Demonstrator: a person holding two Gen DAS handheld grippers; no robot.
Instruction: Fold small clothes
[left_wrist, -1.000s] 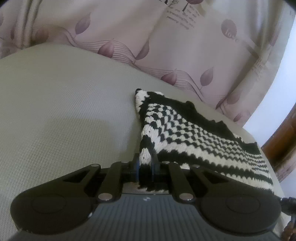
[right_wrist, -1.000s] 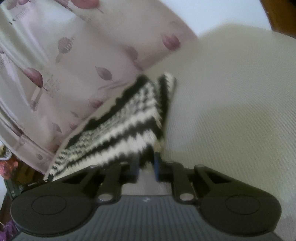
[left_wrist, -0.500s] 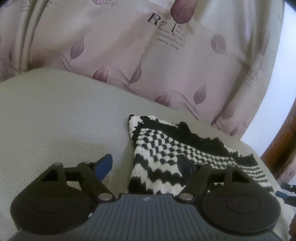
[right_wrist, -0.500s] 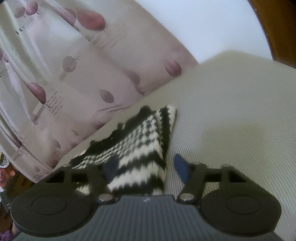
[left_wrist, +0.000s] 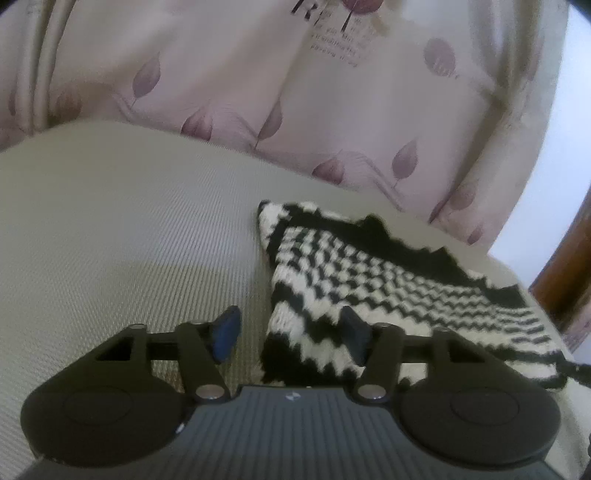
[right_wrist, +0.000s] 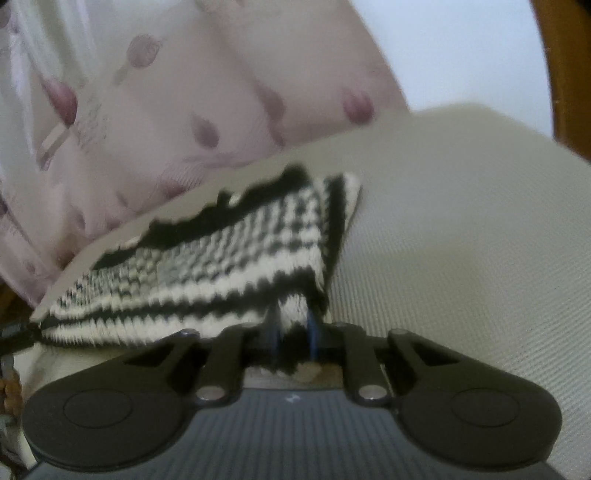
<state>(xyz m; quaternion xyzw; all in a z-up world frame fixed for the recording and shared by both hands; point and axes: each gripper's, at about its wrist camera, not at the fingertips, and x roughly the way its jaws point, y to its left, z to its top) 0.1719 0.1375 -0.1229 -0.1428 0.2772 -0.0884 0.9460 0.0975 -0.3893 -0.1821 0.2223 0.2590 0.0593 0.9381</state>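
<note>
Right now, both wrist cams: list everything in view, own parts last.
knitted garment: 1, black and cream stripes and checks, flat on the surface, its far edge towards the curtain; near right corner pinched in the right tongs
surface: 1, pale grey-beige ribbed fabric, under the garment
curtain: 1, pale pink with mauve leaf print and some lettering, behind the surface
wall: 1, white, beyond the curtain
wooden frame: 1, brown, at the right edge of the right wrist view
left tongs: 1, black with blue pads, open, astride the garment's near left corner
right tongs: 1, black with blue pads, shut on the garment
</note>
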